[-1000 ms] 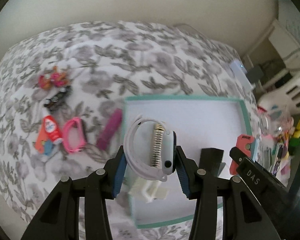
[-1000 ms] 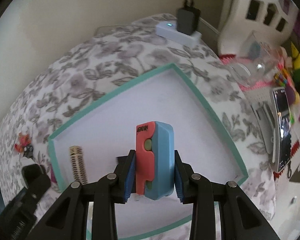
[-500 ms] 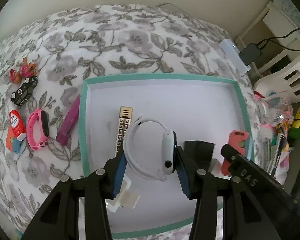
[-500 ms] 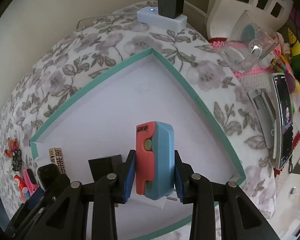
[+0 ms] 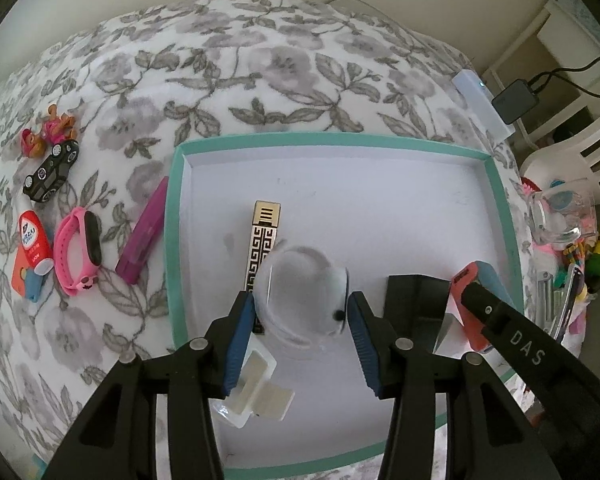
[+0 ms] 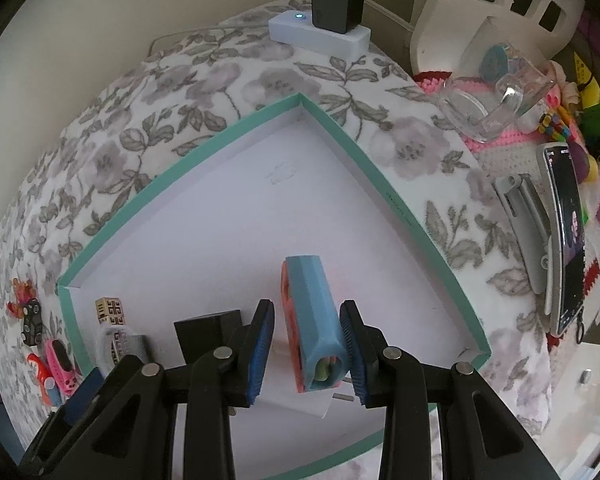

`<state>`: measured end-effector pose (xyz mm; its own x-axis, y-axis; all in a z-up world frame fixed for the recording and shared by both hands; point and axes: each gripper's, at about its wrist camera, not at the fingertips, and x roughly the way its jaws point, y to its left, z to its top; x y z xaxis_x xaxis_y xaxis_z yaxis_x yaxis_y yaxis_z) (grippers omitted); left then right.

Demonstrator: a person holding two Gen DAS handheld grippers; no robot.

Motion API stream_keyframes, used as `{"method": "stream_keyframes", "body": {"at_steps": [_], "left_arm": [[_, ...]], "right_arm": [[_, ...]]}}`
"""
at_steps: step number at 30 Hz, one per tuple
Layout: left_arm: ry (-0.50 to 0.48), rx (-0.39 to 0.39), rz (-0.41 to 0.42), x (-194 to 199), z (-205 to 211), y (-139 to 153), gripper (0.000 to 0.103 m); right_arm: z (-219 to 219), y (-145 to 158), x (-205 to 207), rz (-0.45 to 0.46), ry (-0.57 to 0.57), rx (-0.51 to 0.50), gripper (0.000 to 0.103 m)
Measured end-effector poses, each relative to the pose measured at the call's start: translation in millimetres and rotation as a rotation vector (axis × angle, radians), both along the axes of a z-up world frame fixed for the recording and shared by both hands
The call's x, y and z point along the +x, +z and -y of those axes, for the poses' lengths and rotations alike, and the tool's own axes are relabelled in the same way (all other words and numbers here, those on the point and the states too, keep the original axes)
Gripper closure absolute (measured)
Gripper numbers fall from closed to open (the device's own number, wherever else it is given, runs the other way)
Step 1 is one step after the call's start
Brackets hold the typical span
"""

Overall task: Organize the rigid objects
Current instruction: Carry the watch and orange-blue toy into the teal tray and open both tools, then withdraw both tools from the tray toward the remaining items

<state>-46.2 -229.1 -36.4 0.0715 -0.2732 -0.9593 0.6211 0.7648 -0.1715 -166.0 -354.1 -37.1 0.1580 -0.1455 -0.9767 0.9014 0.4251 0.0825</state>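
Note:
A teal-rimmed white tray [image 5: 172,240] lies on a floral bedspread. My left gripper [image 5: 300,298] points down into it. A white wristwatch [image 5: 300,304] is between its blue pads, blurred, ring facing me, with thin gaps to both pads. A gold-and-black lighter [image 5: 265,240] lies just beyond. My right gripper [image 6: 307,305] also hangs over the tray. A red-and-blue case [image 6: 314,320] lies tipped away between its pads. The case is clear of the left pad, so that gripper is open too. A black box [image 5: 416,300] stands between the two grippers.
A white plastic piece [image 5: 256,384] lies under my left fingers. Left of the tray are a purple case [image 5: 142,236], a pink watch [image 5: 78,248], a red tube [image 5: 34,240] and a toy car [image 5: 52,172]. A glass mug [image 6: 496,96], phone [image 6: 568,232] and power strip [image 6: 320,34] flank the right.
The white watch was sharp and gripped; now it is blurred and looks smaller. The red-and-blue case has tipped from upright to lying end-on. The left gripper has come lower over the tray.

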Motion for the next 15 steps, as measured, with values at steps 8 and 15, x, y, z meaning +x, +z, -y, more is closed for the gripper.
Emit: {"method": "stream_keyframes", "body": {"at_steps": [8, 15], "left_arm": [[-0.005, -0.038, 0.015, 1, -4, 20, 0.041], [0.011, -0.061, 0.055, 10, -12, 42, 0.031]], "right_arm": [[-3, 19, 1, 0.011, 0.013, -0.030, 0.046], [-7, 37, 4, 0.029, 0.036, -0.069, 0.033]]}}
